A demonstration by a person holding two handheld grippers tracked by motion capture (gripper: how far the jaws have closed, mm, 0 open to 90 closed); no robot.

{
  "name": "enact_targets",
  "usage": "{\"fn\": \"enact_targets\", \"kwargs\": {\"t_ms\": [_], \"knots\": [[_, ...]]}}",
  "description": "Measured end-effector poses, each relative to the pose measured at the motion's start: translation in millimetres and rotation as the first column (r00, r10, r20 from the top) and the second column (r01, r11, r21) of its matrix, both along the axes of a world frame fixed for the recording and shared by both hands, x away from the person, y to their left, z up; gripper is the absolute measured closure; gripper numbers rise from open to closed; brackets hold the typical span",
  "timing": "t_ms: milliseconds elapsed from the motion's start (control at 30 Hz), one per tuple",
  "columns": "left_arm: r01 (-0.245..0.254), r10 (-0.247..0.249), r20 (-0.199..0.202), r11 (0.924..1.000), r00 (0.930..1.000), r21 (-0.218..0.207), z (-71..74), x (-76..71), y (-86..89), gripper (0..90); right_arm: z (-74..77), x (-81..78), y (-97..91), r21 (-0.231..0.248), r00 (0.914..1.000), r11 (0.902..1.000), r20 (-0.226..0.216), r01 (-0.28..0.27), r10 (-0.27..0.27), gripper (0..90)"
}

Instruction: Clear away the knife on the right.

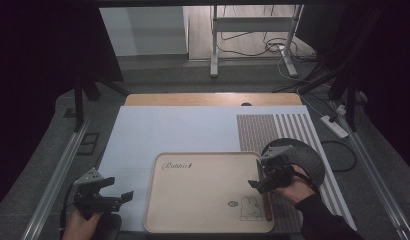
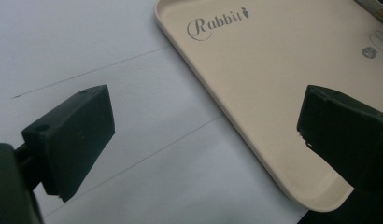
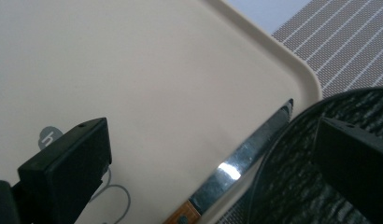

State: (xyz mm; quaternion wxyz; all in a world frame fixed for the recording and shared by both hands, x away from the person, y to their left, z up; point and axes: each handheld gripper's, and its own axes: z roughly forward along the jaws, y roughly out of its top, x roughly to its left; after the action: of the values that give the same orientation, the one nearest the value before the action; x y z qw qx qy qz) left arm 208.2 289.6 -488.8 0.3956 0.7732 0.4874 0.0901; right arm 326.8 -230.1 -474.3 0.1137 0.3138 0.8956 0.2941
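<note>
The right gripper [image 1: 260,179], jaws wide apart, is hovering over the knife [image 3: 236,163] lying at the tray's [image 1: 193,220] three o'clock edge; the left gripper [image 1: 124,196] is gaping empty.

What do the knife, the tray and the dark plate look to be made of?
Knife: shiny metal blade with a glare spot; brown handle, apparently wood, with a rivet.
Tray: matte cream, likely plastic or melamine, moulded rounded rim, printed rabbit.
Dark plate: black, rough streaked surface, maybe glazed ceramic; unsure.

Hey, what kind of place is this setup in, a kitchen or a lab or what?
Probably a lab or recording workspace, not a kitchen: a beige tray on a mat-covered table, loose cables and a power strip on the floor.
</note>
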Motion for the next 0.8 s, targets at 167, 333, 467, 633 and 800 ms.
{"fn": "enact_targets", "kwargs": {"t_ms": [167, 333, 467, 633, 800], "knots": [[-0.002, 0.002, -0.002, 1.0, 1.0, -0.006, -0.1, 0.1, 0.6, 4.1, 0.3, -1.5, -5.5, 0.001, 0.9999, 0.9999, 0.003, 0.014, -0.014, 0.0], [-0.005, 0.005, -0.001, 0.9998, 1.0, -0.018, -0.1, -0.3, 2.1, 3.9, -0.1, -4.1, -9.9, -0.003, 0.9997, 0.9997, 0.002, 0.025, -0.025, 0.0], [-0.003, 0.003, 0.001, 0.9999, 1.0, -0.017, -0.1, -0.4, 2.0, 3.9, 0.9, -6.2, -13.7, 0.003, 0.9993, 0.9993, 0.008, 0.038, -0.038, 0.0], [-0.002, 0.002, 0.006, 0.9997, 1.0, -0.026, 0.0, -0.8, 2.7, 3.4, 1.8, -9.3, -19.1, 0.009, 0.9983, 0.9985, 0.02, 0.055, -0.055, 0.0], [0.0, 0.0, 0.01, 0.9996, 1.0, -0.026, 0.1, -1.2, 2.6, 3.3, 0.9, -12.5, -23.5, 0.01, 0.9978, 0.9978, 0.015, 0.065, -0.065, 0.0]]}}
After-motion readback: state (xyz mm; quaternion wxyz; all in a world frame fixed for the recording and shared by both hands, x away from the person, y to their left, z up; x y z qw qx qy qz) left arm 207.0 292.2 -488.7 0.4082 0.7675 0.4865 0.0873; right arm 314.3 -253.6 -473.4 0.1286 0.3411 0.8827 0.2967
